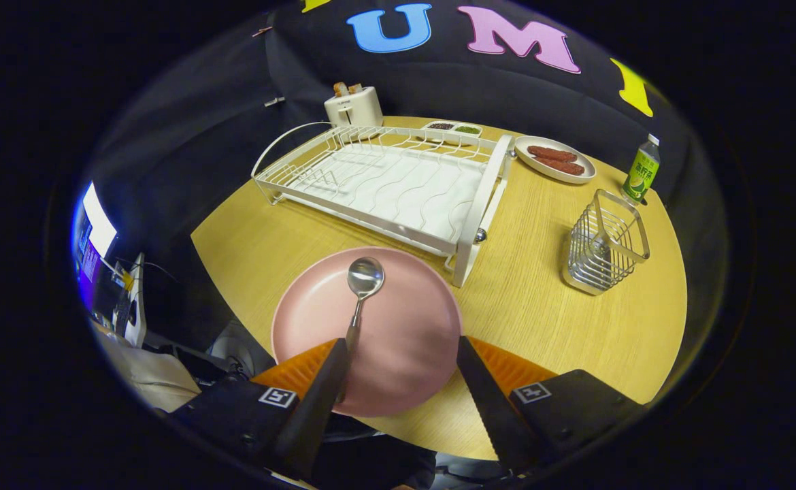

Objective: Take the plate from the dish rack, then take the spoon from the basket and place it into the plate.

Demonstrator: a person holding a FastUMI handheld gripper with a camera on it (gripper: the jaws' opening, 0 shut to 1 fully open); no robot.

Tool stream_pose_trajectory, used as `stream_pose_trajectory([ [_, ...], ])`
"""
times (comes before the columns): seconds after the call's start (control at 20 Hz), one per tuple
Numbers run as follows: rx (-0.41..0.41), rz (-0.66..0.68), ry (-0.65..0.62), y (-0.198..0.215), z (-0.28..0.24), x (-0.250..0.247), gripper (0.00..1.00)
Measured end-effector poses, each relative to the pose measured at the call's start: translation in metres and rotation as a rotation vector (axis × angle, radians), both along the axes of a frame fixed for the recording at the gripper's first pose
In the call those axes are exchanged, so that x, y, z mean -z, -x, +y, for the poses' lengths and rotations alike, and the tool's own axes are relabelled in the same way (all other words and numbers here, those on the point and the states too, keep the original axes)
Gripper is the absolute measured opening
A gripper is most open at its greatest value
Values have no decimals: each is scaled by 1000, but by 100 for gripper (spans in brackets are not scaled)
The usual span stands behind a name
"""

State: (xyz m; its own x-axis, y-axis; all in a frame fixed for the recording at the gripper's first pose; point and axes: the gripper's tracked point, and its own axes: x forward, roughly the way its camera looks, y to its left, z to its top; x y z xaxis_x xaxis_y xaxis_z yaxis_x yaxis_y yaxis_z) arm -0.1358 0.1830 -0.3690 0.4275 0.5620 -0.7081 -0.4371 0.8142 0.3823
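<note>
**Q:** Spoon (pixel 362 286) status? Going left to right, what have you got?

**A:** Your spoon lies in the pink plate (pixel 405 340), bowl end pointing at the dish rack (pixel 384 184), handle running back beside your left finger. Your gripper (pixel 403 361) is spread wide, holding nothing, fingers over the plate's near edge.

**Q:** And further right?

**A:** Rack sits just beyond the plate. Wire basket (pixel 605 252) stands well right on the table (pixel 527 306), a bottle (pixel 641 170) behind it.
</note>
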Motion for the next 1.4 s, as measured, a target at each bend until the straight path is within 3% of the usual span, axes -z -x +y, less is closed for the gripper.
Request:
stream_pose_trajectory([
  [0.3, 94, -114, -22, -20, -17, -55, 99],
  [0.9, 282, -498, -3, -112, -84, -236, 99],
  [1.15, 355, -674, 29, -129, -111, -307, 98],
  [1.4, 435, -750, -44, -128, -124, -349, 98],
])
